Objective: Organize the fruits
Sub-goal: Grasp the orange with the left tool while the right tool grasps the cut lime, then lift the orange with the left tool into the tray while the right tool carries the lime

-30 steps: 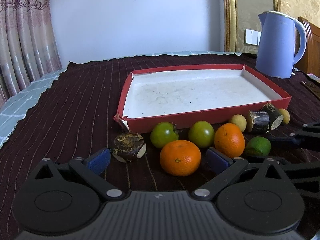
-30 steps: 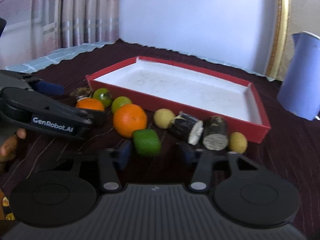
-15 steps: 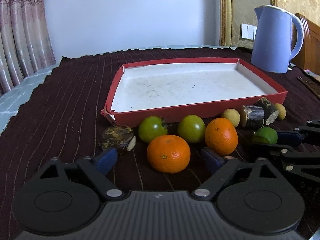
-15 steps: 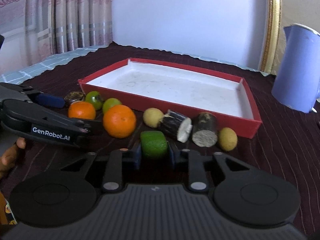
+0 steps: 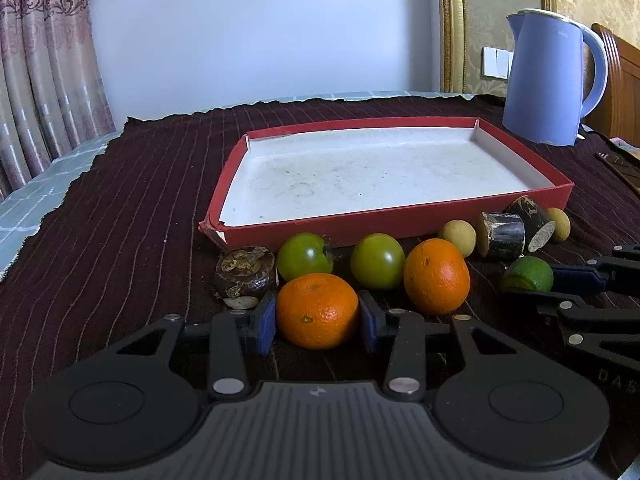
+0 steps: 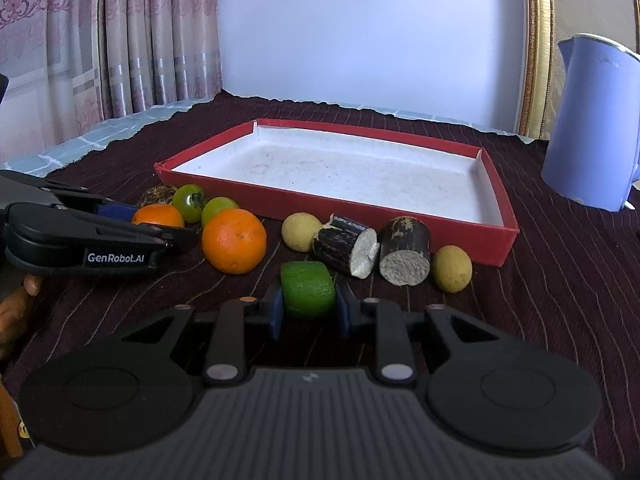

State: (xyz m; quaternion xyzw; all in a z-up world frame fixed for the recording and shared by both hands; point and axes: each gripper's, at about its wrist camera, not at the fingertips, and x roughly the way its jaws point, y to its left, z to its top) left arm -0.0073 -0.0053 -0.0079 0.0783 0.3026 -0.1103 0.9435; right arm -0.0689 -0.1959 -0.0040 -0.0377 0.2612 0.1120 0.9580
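Observation:
A near orange point(image 5: 317, 310) rests on the dark cloth between the blue pads of my left gripper point(image 5: 317, 322); its jaws are closing and both pads touch the fruit's sides. My right gripper point(image 6: 309, 312) is shut on a green lime point(image 6: 307, 288), low over the cloth. Behind them lies the red tray point(image 5: 360, 226) with a bare white floor. Along its front edge sit a second orange point(image 5: 436, 276), two green tomatoes point(image 5: 304, 256), a dark brown fruit point(image 5: 245, 272), two dark cane pieces point(image 6: 348, 240) and two small yellow fruits point(image 6: 301, 231).
A blue kettle point(image 5: 548, 80) stands at the back right beyond the tray. The dark striped cloth point(image 5: 120, 220) covers the table, with a pale cloth at its left edge. A hand point(image 6: 16, 304) holds the left gripper at the right wrist view's left edge.
The left jaws have narrowed from wide apart until the pads meet the near orange. The right jaws closed onto the lime and stay on it.

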